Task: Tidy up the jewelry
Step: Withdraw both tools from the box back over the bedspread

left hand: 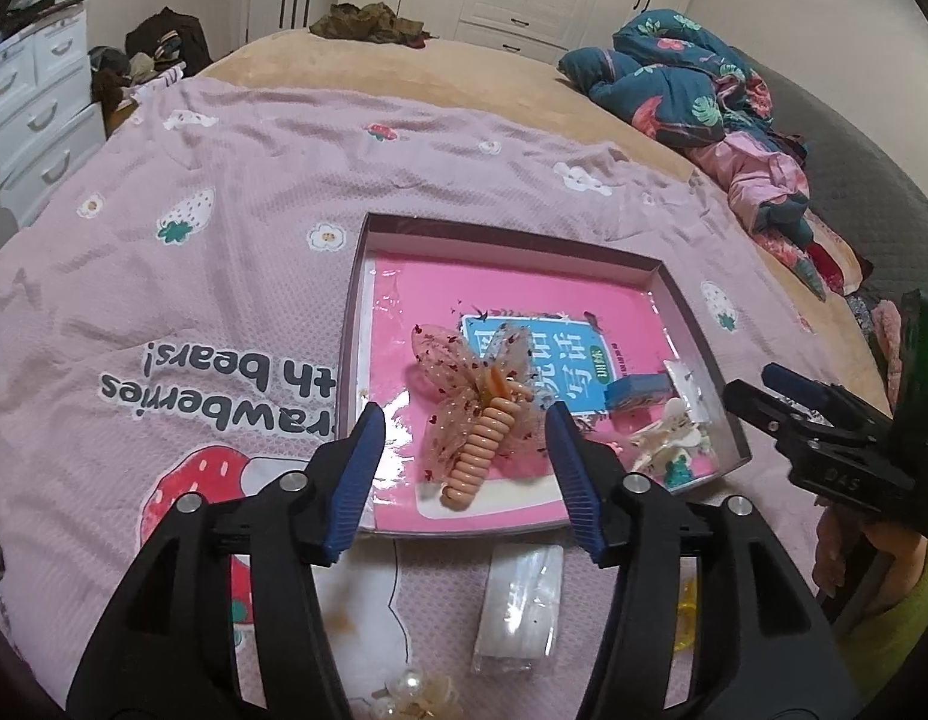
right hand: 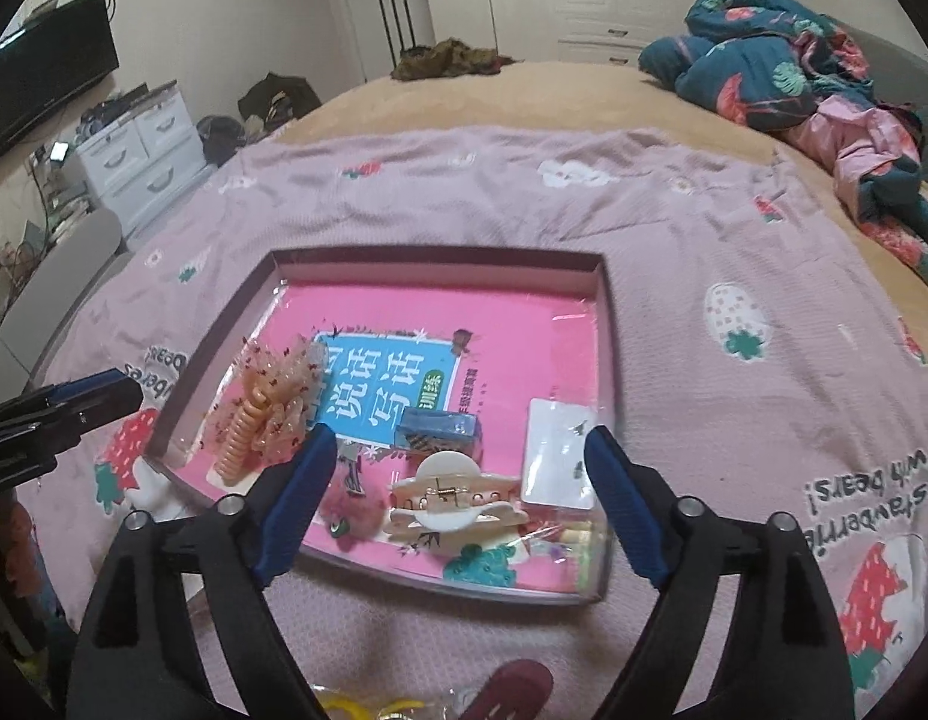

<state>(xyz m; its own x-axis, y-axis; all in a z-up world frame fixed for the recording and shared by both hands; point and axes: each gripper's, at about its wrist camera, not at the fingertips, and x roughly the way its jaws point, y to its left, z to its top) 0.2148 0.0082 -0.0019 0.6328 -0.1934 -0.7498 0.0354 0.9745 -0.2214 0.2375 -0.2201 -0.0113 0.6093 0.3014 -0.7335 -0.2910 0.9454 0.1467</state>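
Observation:
A shallow open box (left hand: 351, 294) with a pink printed liner lies on the bed. In it lie a peach coil hair tie with a sheer bow (left hand: 478, 438), a cream claw clip (right hand: 452, 501), a small blue box (right hand: 437, 429), a white packet (right hand: 556, 459) and a pink pompom (right hand: 347, 510). My left gripper (left hand: 464, 420) is open and empty, its jaws either side of the bow above the box's near-left part. My right gripper (right hand: 461, 447) is open and empty above the claw clip. The box also shows in the right wrist view (right hand: 224, 324).
A pink strawberry blanket (left hand: 164, 300) covers the bed. Near its front edge lie a clear white packet (left hand: 520, 606), pearl pieces (left hand: 410, 690), a yellow item (right hand: 368, 708) and a dark red clip (right hand: 511, 690). Crumpled bedding (left hand: 691, 84) lies far right; drawers (left hand: 32, 114) stand left.

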